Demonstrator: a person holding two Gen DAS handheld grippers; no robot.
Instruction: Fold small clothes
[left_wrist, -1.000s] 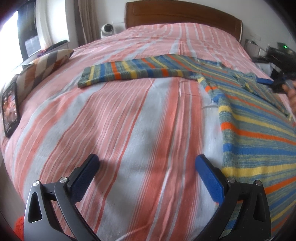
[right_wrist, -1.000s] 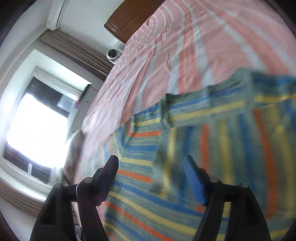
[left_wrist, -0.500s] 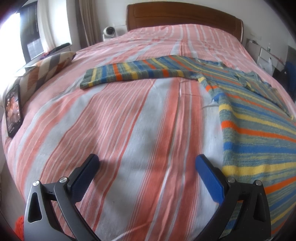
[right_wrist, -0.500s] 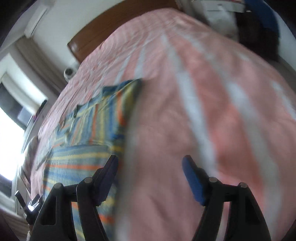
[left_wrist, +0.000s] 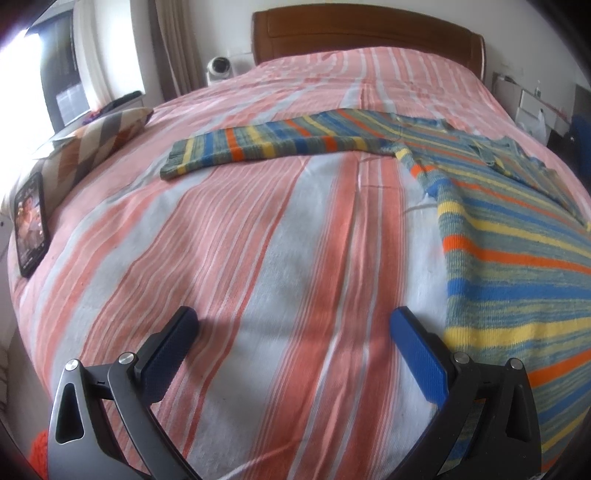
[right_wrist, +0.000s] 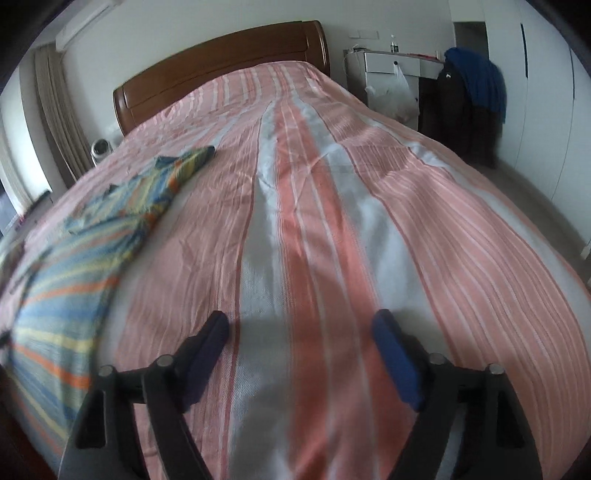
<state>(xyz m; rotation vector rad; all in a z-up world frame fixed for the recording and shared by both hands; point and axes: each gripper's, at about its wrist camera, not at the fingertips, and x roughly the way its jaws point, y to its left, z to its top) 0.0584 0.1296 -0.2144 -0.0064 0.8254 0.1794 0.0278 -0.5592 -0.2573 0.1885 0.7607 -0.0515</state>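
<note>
From the left wrist view we see a phone (left_wrist: 31, 225) and a patterned cushion (left_wrist: 98, 144) at the left edge of the bed (left_wrist: 258, 240) with its pink-and-white striped cover, a wooden headboard (left_wrist: 365, 37) beyond. The striped sweater (left_wrist: 498, 236) lies flat toward the right, one sleeve (left_wrist: 266, 147) stretched leftward across the bed. Our left gripper (left_wrist: 293, 350) and right gripper (right_wrist: 301, 350) both hover spread wide above bare cover, holding nothing.
</note>
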